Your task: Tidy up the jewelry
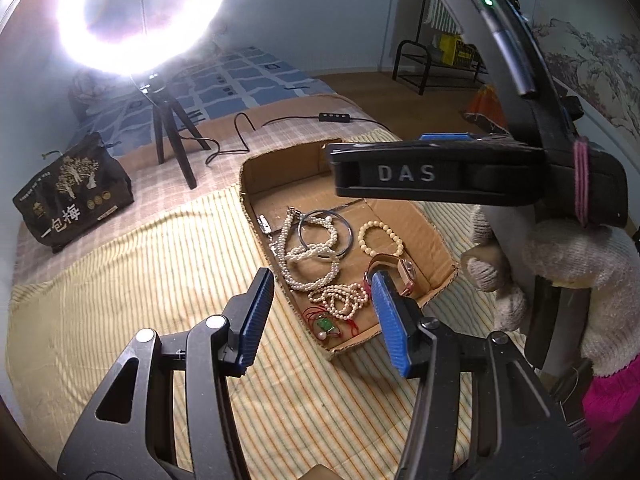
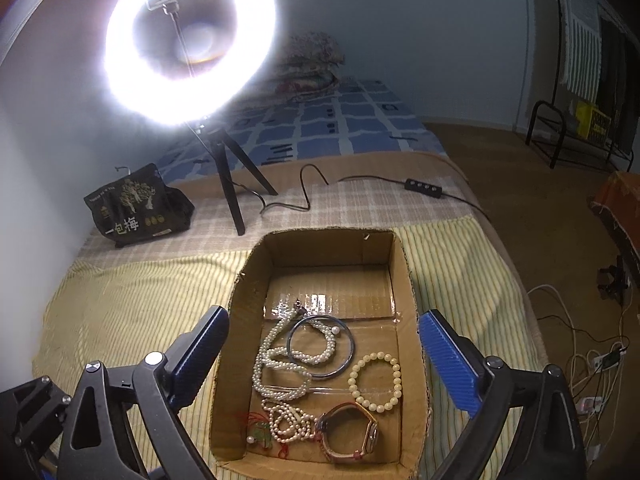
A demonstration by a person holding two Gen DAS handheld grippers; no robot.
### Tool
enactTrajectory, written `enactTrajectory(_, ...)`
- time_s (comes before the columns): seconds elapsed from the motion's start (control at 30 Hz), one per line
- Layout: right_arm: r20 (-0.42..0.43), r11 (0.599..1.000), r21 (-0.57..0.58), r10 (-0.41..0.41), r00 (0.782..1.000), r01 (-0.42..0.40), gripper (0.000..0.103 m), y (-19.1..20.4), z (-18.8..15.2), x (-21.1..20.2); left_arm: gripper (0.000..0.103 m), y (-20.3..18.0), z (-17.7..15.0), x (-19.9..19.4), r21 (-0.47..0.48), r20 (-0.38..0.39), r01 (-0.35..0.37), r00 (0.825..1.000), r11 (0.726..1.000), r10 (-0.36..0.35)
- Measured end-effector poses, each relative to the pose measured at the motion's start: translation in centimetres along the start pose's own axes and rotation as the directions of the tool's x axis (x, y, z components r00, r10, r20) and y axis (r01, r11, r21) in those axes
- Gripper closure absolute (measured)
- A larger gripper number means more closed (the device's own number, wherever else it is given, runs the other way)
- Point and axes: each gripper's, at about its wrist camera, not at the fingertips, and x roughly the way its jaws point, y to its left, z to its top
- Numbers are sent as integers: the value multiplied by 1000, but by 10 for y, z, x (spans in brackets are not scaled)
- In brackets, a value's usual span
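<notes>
Jaws on both grippers, left [image 1: 322,318] & right [image 2: 324,364], are standing spread, gripping nothing, hovering over box [image 2: 416,300]; jewelry, incl. watch [image 2: 352,432], is lying loose inside, prob. awaiting sorting.

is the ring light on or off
On: the ring light glows bright white in both views, washing out the wall around it and glinting off the cardboard box floor.

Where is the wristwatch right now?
The wristwatch lies in the cardboard box's near-right corner in the right wrist view, just below the cream bead bracelet.
</notes>
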Motion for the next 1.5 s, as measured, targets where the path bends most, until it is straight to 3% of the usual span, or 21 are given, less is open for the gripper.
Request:
enactTrajectory(0.47, 132, 999, 1, -36, 991, 36, 0, 14, -7, -66, 42, 13, -14, -56, -25, 78, -26, 997, 999, 28)
enactTrajectory(0.6, 176, 997, -9, -68, 982, 71, 0, 19, -12, -85, 29, 16, -20, -71, -40, 113, -40, 993, 998, 44)
enactTrajectory(0.83, 237, 994, -20, -98, 967, 106, 0, 30, -23, -111, 20, 22, -27, -94, -56, 164, -56, 984, 997, 65)
enactTrajectory(0.97, 264, 991, -26, -124, 957, 135, 0, 35, -31, -121, 19, 24, -32, -103, -54, 184, -58, 981, 997, 67)
enactTrajectory(1.23, 296, 985, -25, -157, 942, 172, 0, 43, -49, -130, 3, 23, -39, -114, -15, 224, -122, 967, 992, 122)
enactTrajectory(1.5, 300, 985, -32, -152, 942, 169, 0, 46, -54, -129, 1, 23, -42, -110, -5, 217, -178, 961, 984, 175)
